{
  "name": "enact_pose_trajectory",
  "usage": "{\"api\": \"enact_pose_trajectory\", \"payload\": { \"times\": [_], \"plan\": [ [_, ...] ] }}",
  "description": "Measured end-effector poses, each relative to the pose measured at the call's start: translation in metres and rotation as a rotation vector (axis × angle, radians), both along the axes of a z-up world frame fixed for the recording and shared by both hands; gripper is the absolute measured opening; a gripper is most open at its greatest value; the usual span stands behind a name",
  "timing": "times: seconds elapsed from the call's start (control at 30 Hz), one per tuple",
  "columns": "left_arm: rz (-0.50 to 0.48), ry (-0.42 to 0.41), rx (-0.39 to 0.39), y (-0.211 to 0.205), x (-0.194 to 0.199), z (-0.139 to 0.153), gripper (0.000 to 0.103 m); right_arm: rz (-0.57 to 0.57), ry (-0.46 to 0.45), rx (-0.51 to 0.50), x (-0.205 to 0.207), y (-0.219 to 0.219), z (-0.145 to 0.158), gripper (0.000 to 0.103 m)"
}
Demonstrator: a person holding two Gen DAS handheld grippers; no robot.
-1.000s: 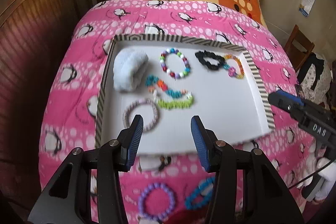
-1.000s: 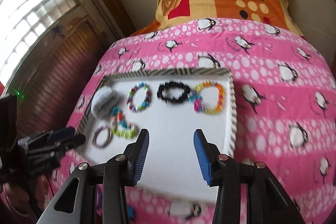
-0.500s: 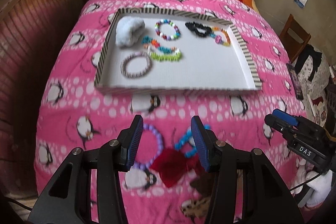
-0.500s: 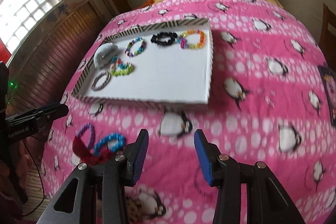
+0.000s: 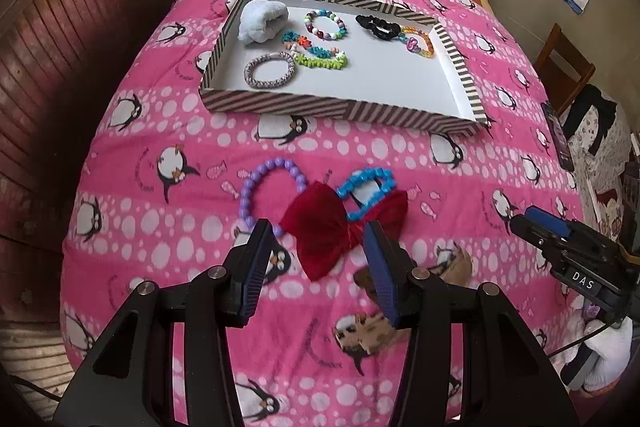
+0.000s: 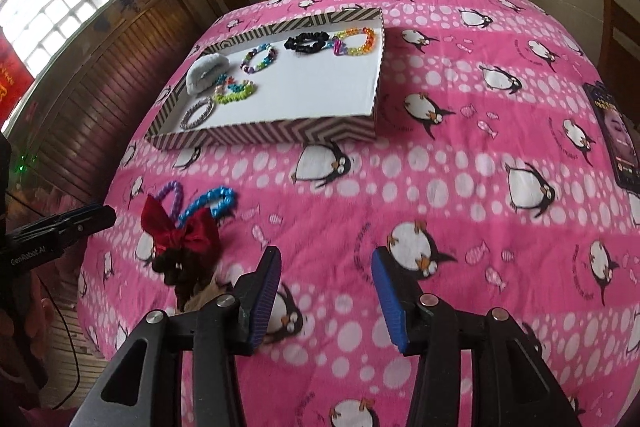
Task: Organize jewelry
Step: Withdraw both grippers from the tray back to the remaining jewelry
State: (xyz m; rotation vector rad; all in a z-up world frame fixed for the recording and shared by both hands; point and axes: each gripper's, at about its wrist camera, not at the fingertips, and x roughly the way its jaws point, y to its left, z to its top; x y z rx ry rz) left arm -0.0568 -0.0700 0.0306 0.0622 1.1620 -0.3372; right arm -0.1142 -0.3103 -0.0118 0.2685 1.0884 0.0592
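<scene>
We see the striped tray [image 5: 224,43] on the bed already holding 7 pieces; the red bow [image 5: 320,227], purple bracelet [image 5: 256,183] and blue bracelet [image 5: 372,187] remain outside on the pink blanket [image 5: 160,131], while our left gripper [image 5: 316,267] and right gripper [image 6: 326,299] hover released, empty

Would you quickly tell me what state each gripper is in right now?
Left gripper: open, holding nothing, above the red bow.
Right gripper: open, holding nothing, over the pink blanket.

Pink penguin-print blanket [image 5: 168,131], chevron-striped grey-and-white tray [image 5: 320,107], dark red velvet bow [image 5: 324,227], purple bead bracelet [image 5: 260,183], blue bead bracelet [image 5: 368,187]
</scene>
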Motion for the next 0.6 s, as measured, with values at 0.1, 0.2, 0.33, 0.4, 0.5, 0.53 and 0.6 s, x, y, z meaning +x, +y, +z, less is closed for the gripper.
{"api": "enact_pose_trajectory", "payload": {
  "times": [0.1,0.2,0.33,0.4,0.5,0.53,0.6],
  "plan": [
    [0.002,-0.006,-0.001,-0.001,-0.011,0.001,0.047,0.015,-0.002,-0.002,-0.007,0.002,0.002,0.049],
    [0.005,-0.006,0.0,-0.002,-0.02,0.002,0.047,0.031,-0.006,-0.005,-0.013,0.005,0.004,0.049],
    [0.008,-0.007,0.001,-0.003,-0.029,0.002,0.047,0.044,-0.009,-0.012,-0.019,0.007,0.007,0.05],
    [0.006,-0.013,0.007,-0.003,-0.033,0.002,0.047,0.045,-0.01,-0.015,-0.022,0.007,0.008,0.05],
    [0.008,-0.019,0.012,-0.003,-0.038,0.002,0.047,0.048,-0.008,-0.017,-0.027,0.007,0.009,0.05],
    [0.009,-0.017,0.011,-0.003,-0.039,0.002,0.047,0.051,-0.008,-0.019,-0.028,0.007,0.009,0.05],
    [0.01,-0.016,0.011,-0.002,-0.042,0.002,0.047,0.054,-0.007,-0.024,-0.031,0.007,0.009,0.05]
  ]
}}
